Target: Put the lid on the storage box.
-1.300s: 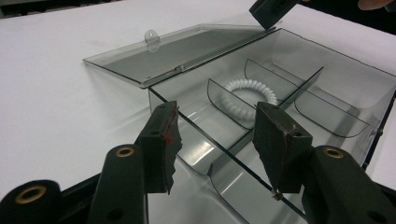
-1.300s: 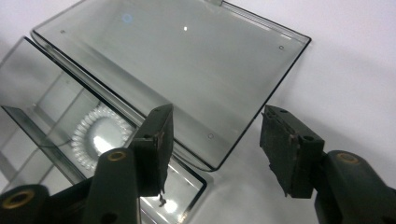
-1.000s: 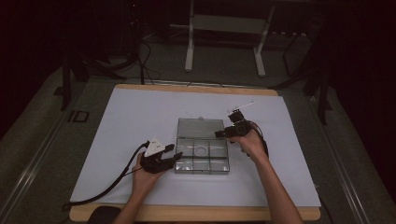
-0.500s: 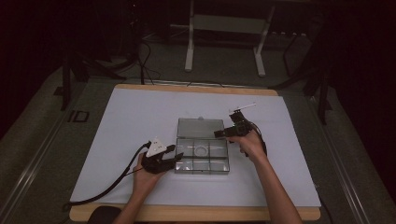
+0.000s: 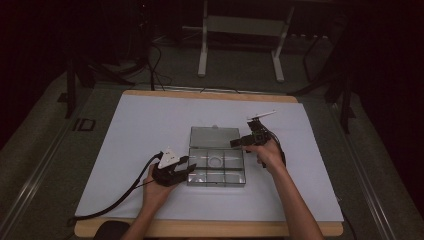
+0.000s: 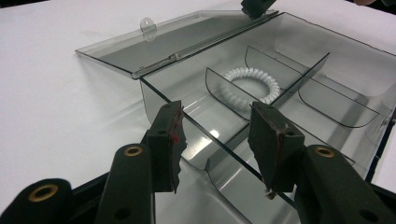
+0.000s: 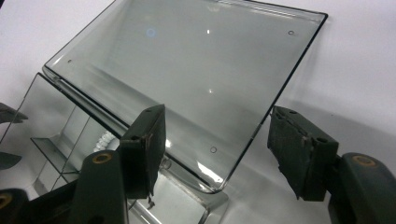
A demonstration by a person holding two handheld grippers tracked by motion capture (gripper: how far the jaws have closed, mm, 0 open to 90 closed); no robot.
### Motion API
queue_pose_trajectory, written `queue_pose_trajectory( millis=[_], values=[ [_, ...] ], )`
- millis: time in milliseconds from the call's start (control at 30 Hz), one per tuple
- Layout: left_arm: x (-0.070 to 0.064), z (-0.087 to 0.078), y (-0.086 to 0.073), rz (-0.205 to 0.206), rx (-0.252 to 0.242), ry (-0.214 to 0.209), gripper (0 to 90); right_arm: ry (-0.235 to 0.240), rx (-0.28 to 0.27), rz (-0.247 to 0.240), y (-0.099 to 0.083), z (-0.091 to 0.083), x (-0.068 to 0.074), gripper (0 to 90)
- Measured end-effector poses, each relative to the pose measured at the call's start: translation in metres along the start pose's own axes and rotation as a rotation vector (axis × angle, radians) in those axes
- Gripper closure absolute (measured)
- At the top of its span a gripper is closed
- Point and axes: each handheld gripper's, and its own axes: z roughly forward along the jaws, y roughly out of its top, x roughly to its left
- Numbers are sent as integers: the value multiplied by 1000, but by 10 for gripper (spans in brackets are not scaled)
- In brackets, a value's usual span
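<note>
The left tool (image 5: 186,167) sits at the left wall of the clear box (image 5: 218,170), which lies mid-counter (image 5: 130,130) with its lid (image 5: 214,136) laid back flat. In the left gripper view this tool's jaws stand partly apart, straddling the box's near wall without visibly clamping it. A white coiled ring (image 6: 252,85) rests in a middle compartment. The left hand (image 5: 156,187) lies low on the counter. To the right, the right tool (image 5: 239,143) hovers at the lid's right corner, jaws wide and empty, with the right hand (image 5: 270,155) raised behind it.
</note>
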Motion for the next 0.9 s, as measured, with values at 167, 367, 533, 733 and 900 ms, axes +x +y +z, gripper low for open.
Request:
queue_pose_trajectory(
  millis=[167,367,533,733,900],
  values=[
    [-1,0,-1,0,0,10,568,24,14,27,1,2,-5,397],
    [-2,0,-1,-5,1,16,580,38,20,39,2,3,-7,400],
    [-3,0,-1,-8,1,19,585,61,20,58,2,5,-10,404],
    [-3,0,-1,-3,1,25,589,80,22,72,3,7,-13,413],
    [-4,0,-1,-2,5,27,592,76,21,68,3,7,-12,417]
  ],
)
